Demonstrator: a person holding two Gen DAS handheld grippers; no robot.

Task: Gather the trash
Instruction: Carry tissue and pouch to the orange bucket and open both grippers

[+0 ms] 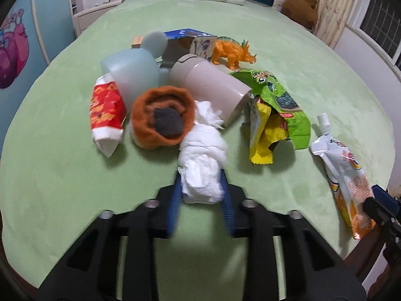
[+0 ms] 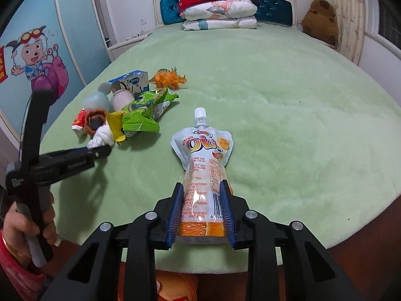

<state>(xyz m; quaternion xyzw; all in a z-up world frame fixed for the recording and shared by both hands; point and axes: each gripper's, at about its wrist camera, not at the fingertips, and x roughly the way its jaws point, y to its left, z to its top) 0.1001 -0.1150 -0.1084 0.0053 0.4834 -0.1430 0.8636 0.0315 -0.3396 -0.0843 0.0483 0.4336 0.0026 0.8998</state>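
My left gripper (image 1: 201,175) is shut on the near end of a crumpled white tissue (image 1: 203,148) that lies on the green bedspread (image 1: 62,165); the blue pads squeeze it from both sides. My right gripper (image 2: 202,185) is shut on the lower half of a white and orange drink pouch (image 2: 204,148), which lies flat with its spout pointing away. Behind the tissue sit a red snack wrapper (image 1: 106,110), a yellow wrapper (image 1: 263,135) and a green snack bag (image 1: 283,100). In the right wrist view the left gripper (image 2: 100,150) reaches in from the left, held by a hand (image 2: 27,223).
Mixed into the pile are an orange rolled sock (image 1: 163,118), a beige bottle (image 1: 210,85), a pale blue bear-shaped container (image 1: 135,75), a blue carton (image 1: 190,40) and an orange toy dinosaur (image 1: 233,51). Folded pillows (image 2: 218,12) and a brown plush toy (image 2: 318,17) sit at the headboard.
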